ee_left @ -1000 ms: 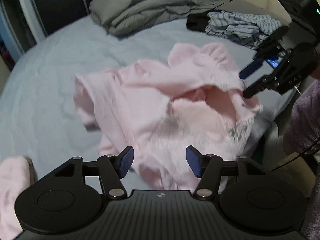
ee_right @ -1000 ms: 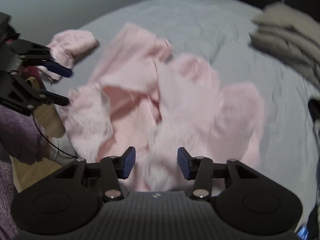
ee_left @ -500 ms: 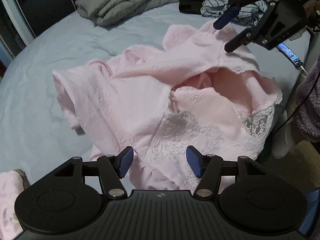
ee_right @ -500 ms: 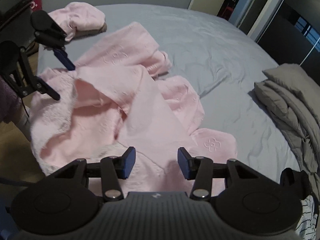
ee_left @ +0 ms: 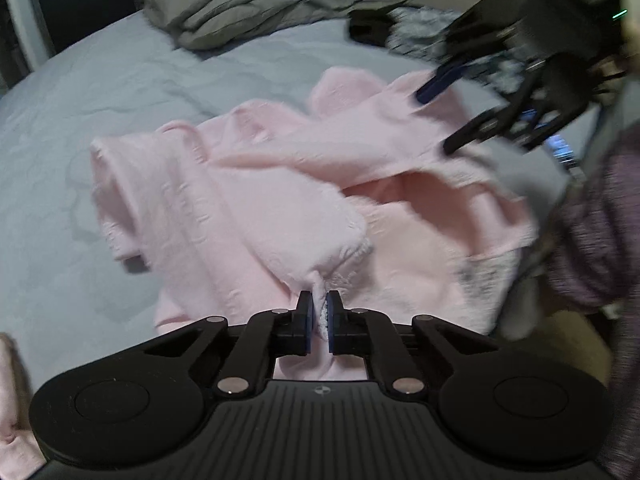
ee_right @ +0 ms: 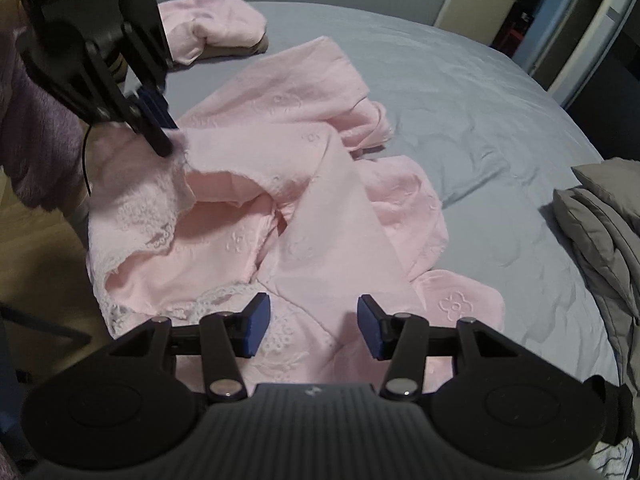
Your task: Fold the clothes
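The pink garment (ee_left: 280,200) lies crumpled on the near part of the bed (ee_left: 100,100), by the edge where the person stands, with its lace trim (ee_right: 156,216) hanging over that edge. Its cloth is rumpled into several folds and layers, and an embossed flower shows on one flat corner (ee_right: 454,304) (the part nearest the right tool's camera).

The left tool (ee_left: 319,316) is closed on a small bunch of the garment's lace edge, the blue pads pressed together with white-pink cloth pinched between them. From the right wrist view the same tool (ee_right: 160,128) pulls that edge up a little off the bed, so the cloth drapes away from it.

The right tool (ee_right: 310,330) is open, its blue pads well apart, and it hovers just above the garment without holding anything. In the left wrist view it (ee_left: 436,120) appears over the far right side of the garment, blurred.

A second pink piece (ee_right: 216,32) sits bunched near the bed's corner, apart from the garment. A folded grey blanket (ee_left: 260,4) lies farther back on the bed, with a striped cloth (ee_left: 420,32) and something dark beside it. A purple fuzzy sleeve (ee_left: 592,240) shows at the right of the left wrist view.
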